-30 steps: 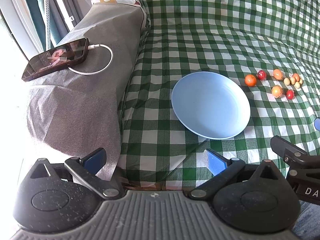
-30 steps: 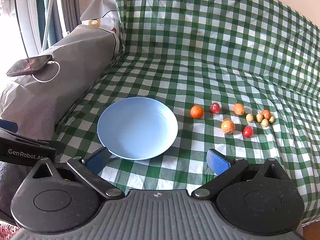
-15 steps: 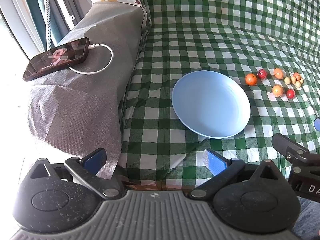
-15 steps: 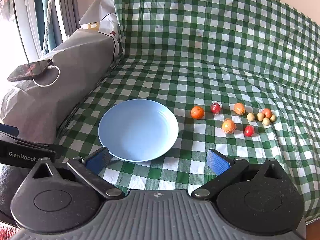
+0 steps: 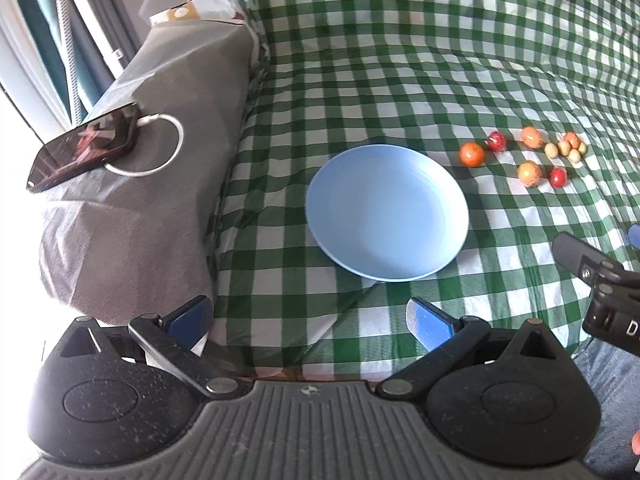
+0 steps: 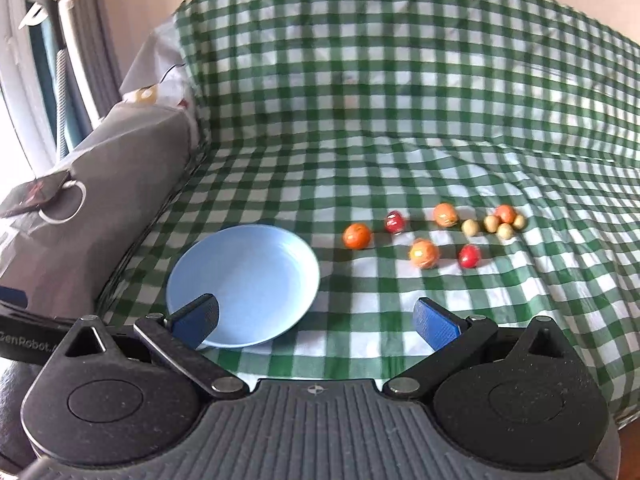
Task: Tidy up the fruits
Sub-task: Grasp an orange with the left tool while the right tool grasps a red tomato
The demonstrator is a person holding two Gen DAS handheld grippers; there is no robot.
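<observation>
An empty light blue plate [image 5: 387, 212] [image 6: 244, 284] lies on the green checked cloth. To its right lie several small fruits: an orange one [image 6: 357, 235] [image 5: 472, 154], a red one [image 6: 395, 221], a mottled orange one [image 6: 424, 253], another red one [image 6: 469, 255] and a cluster of small pale ones [image 6: 498, 225]. My left gripper [image 5: 310, 320] is open and empty, near the cloth's front edge. My right gripper [image 6: 316, 318] is open and empty, just in front of the plate's right side and short of the fruits.
A grey covered armrest [image 5: 132, 184] stands left of the plate, with a phone [image 5: 84, 146] and white cable on top. The checked cloth [image 6: 400, 80] rises up the backrest behind. The right gripper's body [image 5: 600, 284] shows at the left view's right edge.
My right gripper has moved forward and to the right, toward the fruits; the plate now sits lower left in its view. My left gripper has barely moved.
</observation>
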